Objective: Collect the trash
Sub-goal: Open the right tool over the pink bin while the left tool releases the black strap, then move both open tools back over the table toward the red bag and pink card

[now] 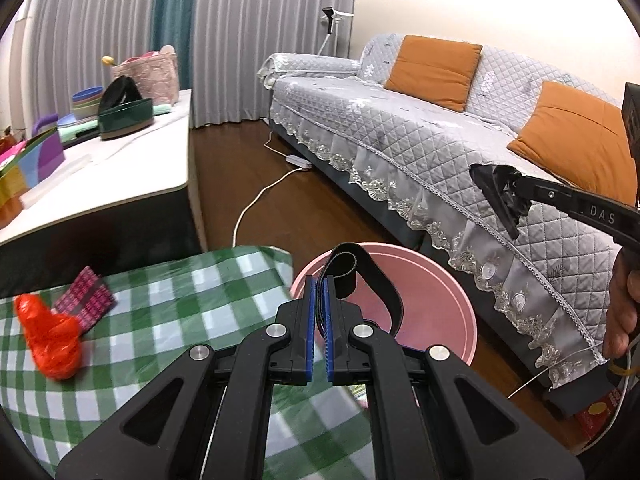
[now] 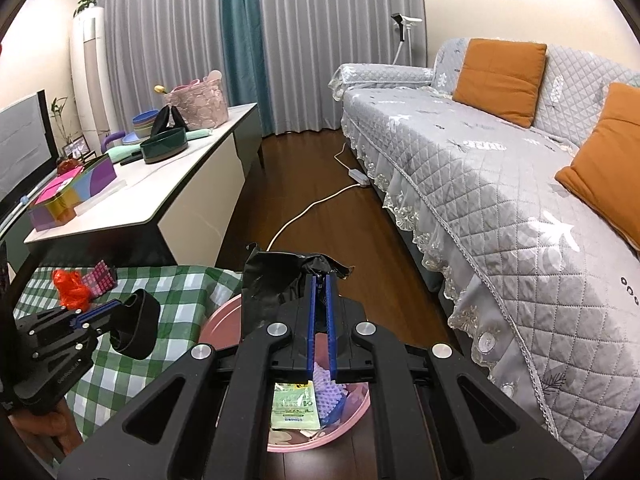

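My left gripper (image 1: 319, 280) is shut on a black elastic strap (image 1: 360, 272) and holds it over the near rim of the pink trash bin (image 1: 460, 308). It also shows in the right wrist view (image 2: 100, 312) with the strap (image 2: 138, 328). My right gripper (image 2: 320, 276) is shut on a crumpled black plastic bag (image 2: 276, 280) above the pink bin (image 2: 224, 320), which holds a green packet (image 2: 294, 406) and purple scraps. An orange plastic bag (image 1: 50, 336) and a pink patterned packet (image 1: 86, 300) lie on the green checked cloth (image 1: 180, 300).
A white table (image 2: 152, 196) at the left carries bowls, a green round tray, a pink basket and coloured boxes. A grey quilted sofa (image 2: 500, 184) with orange cushions runs along the right. A white cable and power strip (image 2: 358, 176) lie on the wooden floor.
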Tool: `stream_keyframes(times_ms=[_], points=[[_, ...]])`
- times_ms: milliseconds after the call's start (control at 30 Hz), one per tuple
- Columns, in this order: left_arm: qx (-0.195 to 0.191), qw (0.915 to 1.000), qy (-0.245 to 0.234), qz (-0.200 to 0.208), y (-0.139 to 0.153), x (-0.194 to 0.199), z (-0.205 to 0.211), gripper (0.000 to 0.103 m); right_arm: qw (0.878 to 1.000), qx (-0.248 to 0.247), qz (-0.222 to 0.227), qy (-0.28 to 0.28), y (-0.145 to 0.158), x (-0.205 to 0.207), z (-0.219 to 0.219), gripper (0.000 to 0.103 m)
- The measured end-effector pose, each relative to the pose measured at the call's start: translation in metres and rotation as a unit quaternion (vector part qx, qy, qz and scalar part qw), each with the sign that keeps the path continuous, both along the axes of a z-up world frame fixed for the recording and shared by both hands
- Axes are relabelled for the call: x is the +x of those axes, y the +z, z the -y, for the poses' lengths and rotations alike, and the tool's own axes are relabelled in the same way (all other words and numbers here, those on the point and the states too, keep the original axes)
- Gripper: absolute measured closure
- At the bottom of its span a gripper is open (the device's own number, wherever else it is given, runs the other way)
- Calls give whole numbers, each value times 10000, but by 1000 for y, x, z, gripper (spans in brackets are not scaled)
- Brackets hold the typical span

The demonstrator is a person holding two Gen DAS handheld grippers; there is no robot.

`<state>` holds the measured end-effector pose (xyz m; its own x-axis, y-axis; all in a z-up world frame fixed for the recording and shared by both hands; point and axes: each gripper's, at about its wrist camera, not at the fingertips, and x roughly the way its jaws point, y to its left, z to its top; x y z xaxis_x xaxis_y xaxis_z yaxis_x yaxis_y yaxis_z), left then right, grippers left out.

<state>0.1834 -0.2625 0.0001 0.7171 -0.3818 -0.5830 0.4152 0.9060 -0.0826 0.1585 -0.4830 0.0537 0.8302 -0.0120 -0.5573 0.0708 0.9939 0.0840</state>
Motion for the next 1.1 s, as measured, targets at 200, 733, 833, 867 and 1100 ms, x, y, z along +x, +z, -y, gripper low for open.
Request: stream_keyframes(times_ms=[200, 733, 833, 867, 1100], points=[[-116, 9994, -322, -98, 5, 15, 18, 92, 9999, 15, -108, -35, -5, 7, 1, 88], [-33, 9999, 128, -37, 13, -15, -40, 77, 9999, 131, 17, 70, 5, 6, -22, 53], [-23, 9997, 258, 37, 21, -25, -60, 77, 9998, 93, 50, 182, 8, 5, -37, 53], [-28, 9995, 302, 60, 23, -28, -67, 77, 9997, 82, 62, 211, 9, 5, -41, 53], [2, 9978, 613, 252, 43, -47, -118, 77, 9986, 112, 167, 481, 16, 3, -74, 52]])
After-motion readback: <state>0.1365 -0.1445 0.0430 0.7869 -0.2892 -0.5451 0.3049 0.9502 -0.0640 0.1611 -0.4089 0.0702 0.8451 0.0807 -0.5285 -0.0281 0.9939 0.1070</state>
